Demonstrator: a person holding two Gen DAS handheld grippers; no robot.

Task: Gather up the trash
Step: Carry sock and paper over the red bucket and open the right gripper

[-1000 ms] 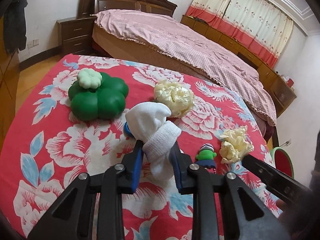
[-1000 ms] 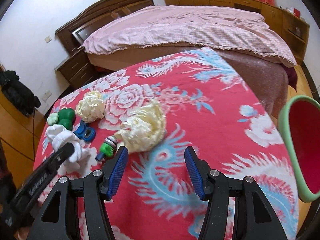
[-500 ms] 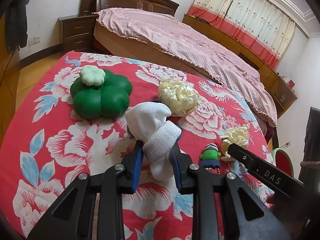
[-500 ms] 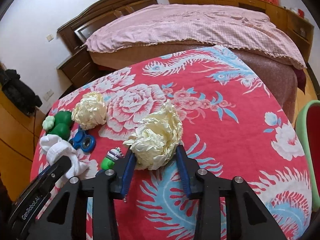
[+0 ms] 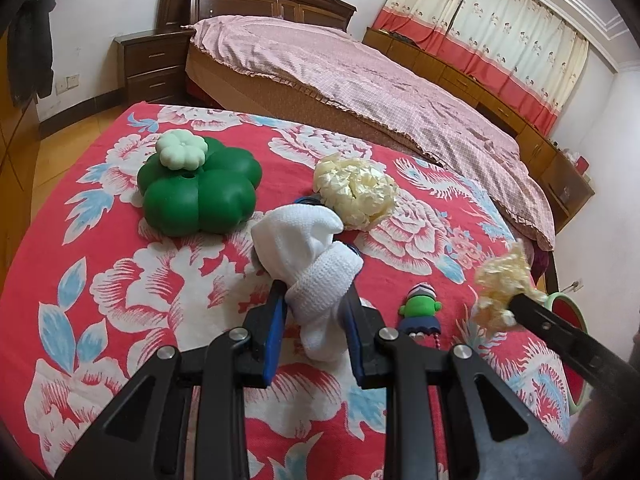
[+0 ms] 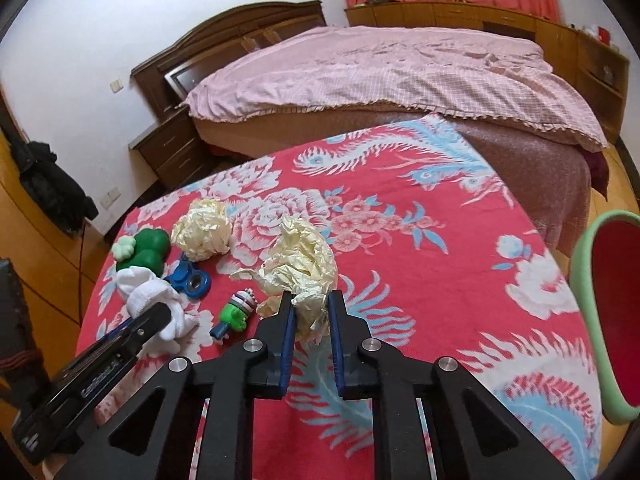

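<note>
Since a second ago the right gripper (image 6: 311,306) has been closing, and its blue pads now pinch the cream paper wad (image 6: 298,266) at frame centre. Its lower crumples are hidden between the jaws. The left gripper (image 5: 314,306) stays clamped on a white sock (image 5: 304,246). A second wad (image 6: 202,230) lies upper left on the red floral cloth (image 6: 460,280).

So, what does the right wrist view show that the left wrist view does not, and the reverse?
Only the right wrist view shows the right gripper, whose jaws have just been closing, clamping the crumpled paper, and the whole blue spinner.

Only the left shows the left gripper clamping the white sock.

Both show the second paper ball and green toy.
</note>
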